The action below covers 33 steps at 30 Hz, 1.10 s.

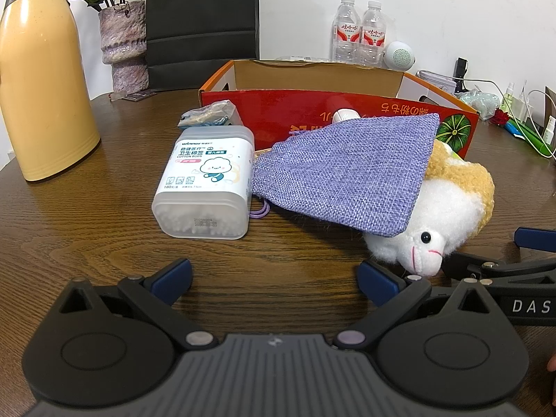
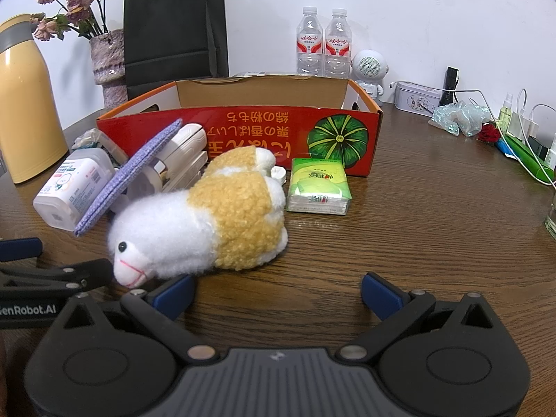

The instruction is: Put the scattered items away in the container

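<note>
On your table: dark wood (image 2: pixel 417 226), white wall (image 2: pixel 399 10) behind.
Bottles (image 2: pixel 323 43): two.
Box (image 2: pixel 243 128): one.
Plush (image 2: pixel 208 222): one.
Your claws: left (image 1: pixel 274 283) and right (image 2: pixel 278 293) both wide, holding nothing.

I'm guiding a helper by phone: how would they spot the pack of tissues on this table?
Find the long red cardboard box with a green pumpkin printed on it. In front of that pumpkin, lying flat on the wooden table, is the tissue pack, just right of the white-and-tan plush toy. It alone is a small, green-wrapped rectangular block.
</note>
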Each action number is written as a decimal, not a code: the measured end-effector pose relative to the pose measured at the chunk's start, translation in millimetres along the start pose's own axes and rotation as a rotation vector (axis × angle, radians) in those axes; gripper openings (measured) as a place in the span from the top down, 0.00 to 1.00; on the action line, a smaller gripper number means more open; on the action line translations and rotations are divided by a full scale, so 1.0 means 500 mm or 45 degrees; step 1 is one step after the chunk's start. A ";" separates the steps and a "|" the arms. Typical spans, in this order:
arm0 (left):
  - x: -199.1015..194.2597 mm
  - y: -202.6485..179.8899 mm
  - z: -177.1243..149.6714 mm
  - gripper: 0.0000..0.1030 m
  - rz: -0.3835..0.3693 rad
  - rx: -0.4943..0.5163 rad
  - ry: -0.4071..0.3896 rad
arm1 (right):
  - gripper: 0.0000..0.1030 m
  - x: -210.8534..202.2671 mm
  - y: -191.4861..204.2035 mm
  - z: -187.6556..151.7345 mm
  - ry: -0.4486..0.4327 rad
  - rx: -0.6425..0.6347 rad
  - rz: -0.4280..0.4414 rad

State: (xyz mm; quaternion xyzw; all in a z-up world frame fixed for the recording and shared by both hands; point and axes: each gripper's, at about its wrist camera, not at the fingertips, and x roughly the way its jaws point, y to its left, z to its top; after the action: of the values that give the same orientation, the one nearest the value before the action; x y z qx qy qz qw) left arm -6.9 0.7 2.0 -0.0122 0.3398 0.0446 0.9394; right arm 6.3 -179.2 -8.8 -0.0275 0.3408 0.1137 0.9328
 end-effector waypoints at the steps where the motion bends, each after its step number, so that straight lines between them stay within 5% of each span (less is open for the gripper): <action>1: 0.000 0.001 0.000 0.00 0.000 0.000 0.000 | 0.00 0.000 0.000 0.000 0.000 0.000 0.000; 12: 0.008 0.000 0.004 0.00 0.001 0.012 0.002 | 0.00 -0.001 0.001 0.000 0.000 0.002 -0.004; 15: -0.007 0.013 0.006 0.00 -0.067 0.059 0.026 | 0.00 -0.016 -0.007 -0.010 0.008 -0.034 0.041; 21: -0.068 0.094 0.070 0.00 -0.122 0.003 -0.224 | 0.10 -0.077 -0.025 0.014 -0.035 0.005 0.233; 26: 0.036 0.133 0.138 0.00 -0.059 0.000 -0.094 | 0.09 -0.065 0.027 0.066 -0.174 0.001 0.322; 33: 0.049 0.158 0.113 0.05 -0.006 0.004 -0.002 | 0.06 -0.030 0.031 0.061 -0.122 -0.235 0.148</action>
State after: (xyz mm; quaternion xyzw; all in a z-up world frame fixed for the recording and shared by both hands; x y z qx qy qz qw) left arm 40.7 84.1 30.4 -0.0113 0.3390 0.0419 0.9398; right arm 10.7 -163.2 24.4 -0.0882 0.2849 0.1995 0.9334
